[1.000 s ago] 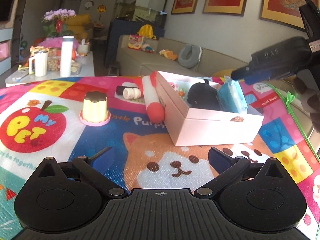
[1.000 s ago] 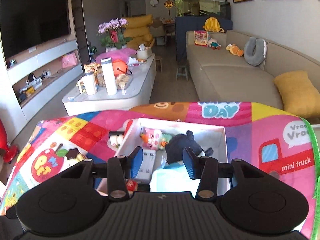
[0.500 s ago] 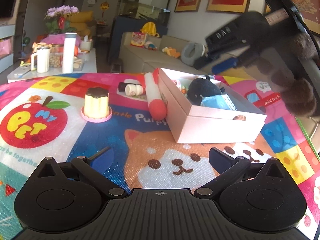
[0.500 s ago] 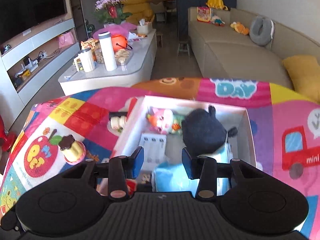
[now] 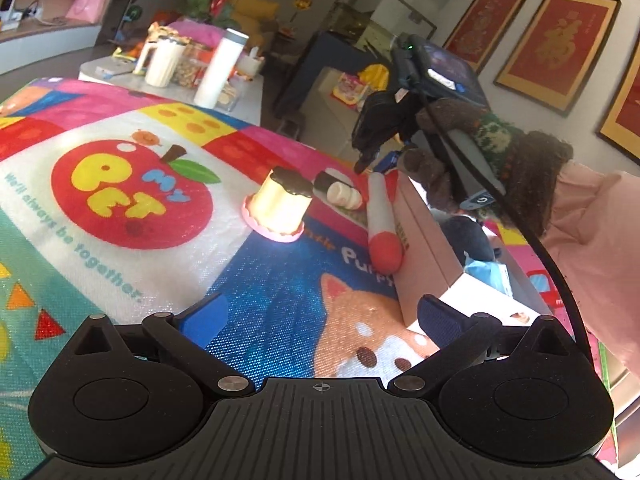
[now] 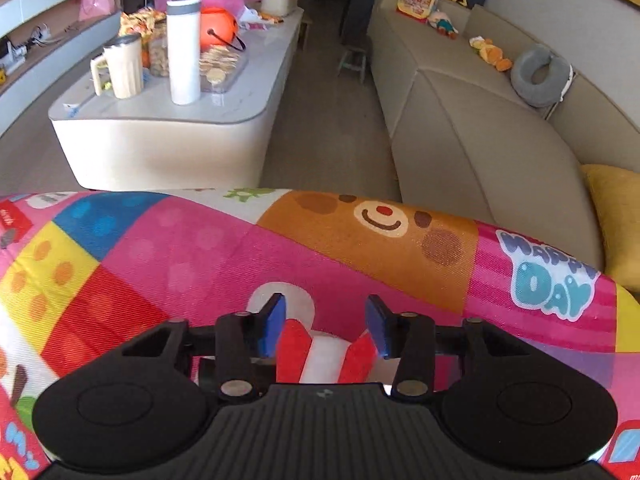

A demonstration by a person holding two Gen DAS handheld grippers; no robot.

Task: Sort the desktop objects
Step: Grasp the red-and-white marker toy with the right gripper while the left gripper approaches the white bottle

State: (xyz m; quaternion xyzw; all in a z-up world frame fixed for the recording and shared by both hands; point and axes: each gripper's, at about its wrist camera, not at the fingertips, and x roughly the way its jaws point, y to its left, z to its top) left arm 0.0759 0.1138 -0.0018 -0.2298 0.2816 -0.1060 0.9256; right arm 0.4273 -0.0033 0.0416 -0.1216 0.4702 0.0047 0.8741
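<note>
A red and white toy stick (image 5: 380, 220) lies on the colourful mat against the left wall of the pink-white box (image 5: 424, 248). My right gripper (image 5: 372, 160), held by a hand in a brown knitted glove (image 5: 480, 160), reaches down onto the stick's far end. In the right wrist view the jaws of that gripper (image 6: 326, 320) are closing. The stick's red and white finned end (image 6: 326, 354) is between them, and the blue pads (image 6: 276, 320) touch its sides. A cream pudding toy (image 5: 280, 204) and a small black and white roll (image 5: 340, 192) stand left of the stick. My left gripper (image 5: 320, 316) hangs open over the mat, holding nothing.
Inside the box lie a black plush (image 5: 468, 240) and a blue packet (image 5: 488, 272). Beyond the mat's far edge stand a white coffee table (image 6: 160, 128) with a bottle and a mug, a beige sofa (image 6: 460, 120) and a yellow cushion (image 6: 616, 216).
My right gripper has swung from above the box to the far end of the stick and come lower; the box has left its view. My left gripper has rolled and shifted a little.
</note>
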